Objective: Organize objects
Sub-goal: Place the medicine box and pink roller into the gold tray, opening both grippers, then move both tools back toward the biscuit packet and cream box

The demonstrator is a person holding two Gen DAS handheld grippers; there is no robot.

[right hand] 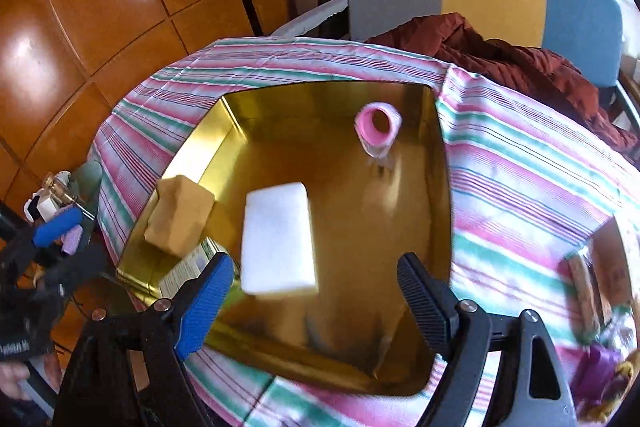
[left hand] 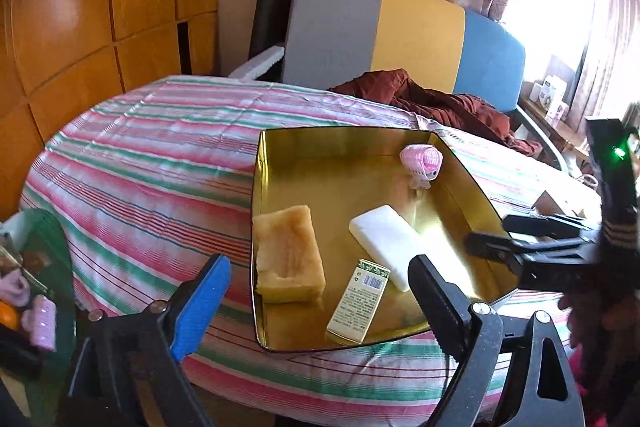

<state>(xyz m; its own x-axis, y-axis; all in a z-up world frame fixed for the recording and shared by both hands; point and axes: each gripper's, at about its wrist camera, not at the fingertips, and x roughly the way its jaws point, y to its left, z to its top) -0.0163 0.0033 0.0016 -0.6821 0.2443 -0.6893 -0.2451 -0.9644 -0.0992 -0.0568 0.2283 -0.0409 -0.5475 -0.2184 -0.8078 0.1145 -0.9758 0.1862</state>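
A gold metal tray (left hand: pixel 340 183) (right hand: pixel 360 227) rests on the striped bedcover. Inside it lie a yellowish sponge block (left hand: pixel 288 259) (right hand: pixel 180 219), a white block (left hand: pixel 384 247) (right hand: pixel 278 247), a cream-and-green box (left hand: pixel 358 301) (right hand: pixel 188 267) and a pink hair roller (left hand: pixel 422 163) (right hand: pixel 378 127). My left gripper (left hand: pixel 318 307) stands open at the tray's near edge, with nothing between its fingers. My right gripper (right hand: pixel 316 303) (left hand: pixel 487 233) is open too and hangs above the tray's right side, just short of the white block.
A rust-red garment (left hand: pixel 440 99) lies at the far side of the bed, before a grey, yellow and blue headboard (left hand: pixel 416 31). A green basket (left hand: pixel 44 239) with a pink roller and small items stands at the left. Orange wooden cabinet doors (left hand: pixel 100 7) fill the left background.
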